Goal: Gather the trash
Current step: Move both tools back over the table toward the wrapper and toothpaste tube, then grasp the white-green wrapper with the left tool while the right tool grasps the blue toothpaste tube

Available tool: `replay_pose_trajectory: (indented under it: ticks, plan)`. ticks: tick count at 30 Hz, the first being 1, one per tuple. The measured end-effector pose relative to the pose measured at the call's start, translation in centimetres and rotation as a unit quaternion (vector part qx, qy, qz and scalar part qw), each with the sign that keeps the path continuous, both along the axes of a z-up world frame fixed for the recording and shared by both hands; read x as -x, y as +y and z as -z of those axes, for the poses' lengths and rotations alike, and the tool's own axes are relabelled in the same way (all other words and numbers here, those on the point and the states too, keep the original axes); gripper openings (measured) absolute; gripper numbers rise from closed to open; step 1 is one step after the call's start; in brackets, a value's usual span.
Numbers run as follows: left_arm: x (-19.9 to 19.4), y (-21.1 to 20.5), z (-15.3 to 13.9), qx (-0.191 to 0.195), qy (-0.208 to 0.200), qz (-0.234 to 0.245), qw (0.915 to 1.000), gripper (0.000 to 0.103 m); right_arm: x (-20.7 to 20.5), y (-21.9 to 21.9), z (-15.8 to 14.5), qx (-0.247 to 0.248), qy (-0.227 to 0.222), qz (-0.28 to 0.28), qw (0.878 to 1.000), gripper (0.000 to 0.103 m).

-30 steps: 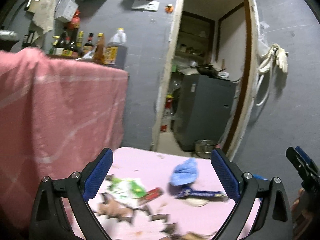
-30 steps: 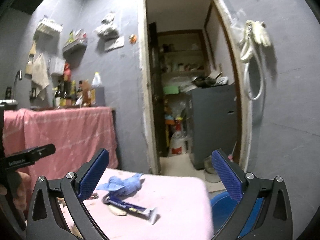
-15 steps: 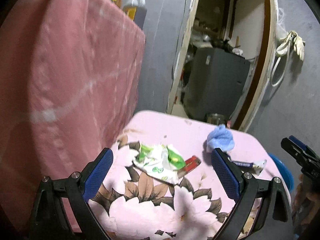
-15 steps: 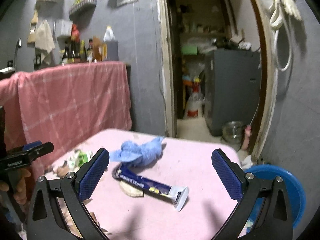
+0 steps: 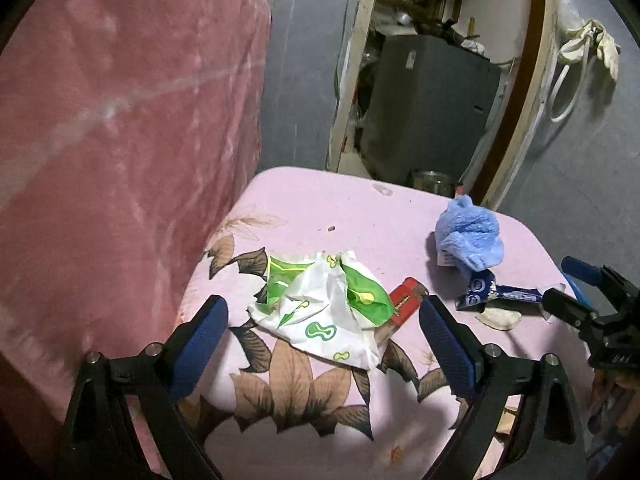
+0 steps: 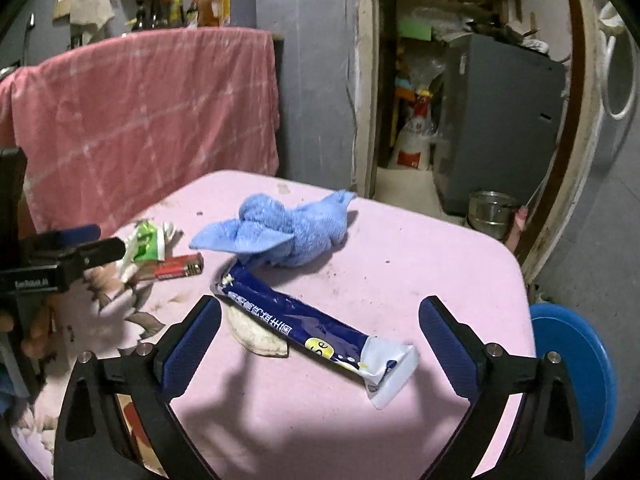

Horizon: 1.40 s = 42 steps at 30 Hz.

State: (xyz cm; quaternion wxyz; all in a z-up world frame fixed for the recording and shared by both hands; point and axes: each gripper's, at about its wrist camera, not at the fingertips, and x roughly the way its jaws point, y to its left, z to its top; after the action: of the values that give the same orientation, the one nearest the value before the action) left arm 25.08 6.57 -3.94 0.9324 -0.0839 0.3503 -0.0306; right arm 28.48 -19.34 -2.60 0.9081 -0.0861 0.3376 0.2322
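Trash scattered on a pink cloth-covered table [image 6: 420, 264] printed with brown leaves at its near end. Crumpled white-and-green wrapper [image 5: 324, 308] near the table's middle, lying over the leaf print, with a red lighter [image 5: 406, 300] touching its right edge. Further right, blue toothpaste tube [image 6: 308, 324], flattened, cap end toward the camera in the right wrist view, resting partly over a pale flat scrap [image 6: 258, 336]. Crumpled blue cloth [image 6: 288, 232] just behind the tube's far end, touching it.

Left gripper [image 5: 324, 320] above the near side of the wrapper, jaws spread wide though lately narrowed a little, nothing between the pads; wrapper framed between the blue fingers [image 5: 200, 336] but not touched. Right gripper [image 6: 320, 332] likewise released, jaws wide, tube seen between them and lying free on the table.

Beyond the table: pink cloth [image 6: 152, 120] draped over a counter at left, bottles [image 6: 192, 4] on top; open doorway [image 6: 460, 92] with a grey cabinet [image 6: 500, 128] and a metal pot [image 6: 490, 214] on the floor. Blue round stool [image 6: 576, 380] beside the table's right edge.
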Motion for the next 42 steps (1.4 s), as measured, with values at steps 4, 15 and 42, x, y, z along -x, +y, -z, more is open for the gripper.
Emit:
replay_pose_trajectory:
  ticks: [4, 15, 42]
  plan:
    - [-1.1, 0.4, 0.5, 0.009, 0.017, -0.002, 0.9998, 0.077, -0.7, 0.7, 0.7, 0.012, 0.011, -0.004, 1.000, 0.093]
    - [-1.7, 0.6, 0.9, 0.016, 0.035, 0.005, 0.9993, 0.047, -1.3, 1.5, 1.6, 0.034, 0.045, -0.021, 0.998, 0.073]
    - [2.2, -1.2, 0.0, 0.034, 0.032, 0.011, 0.9989, 0.000, 1.8, 0.5, 1.5, 0.000, 0.041, -0.027, 0.999, 0.013]
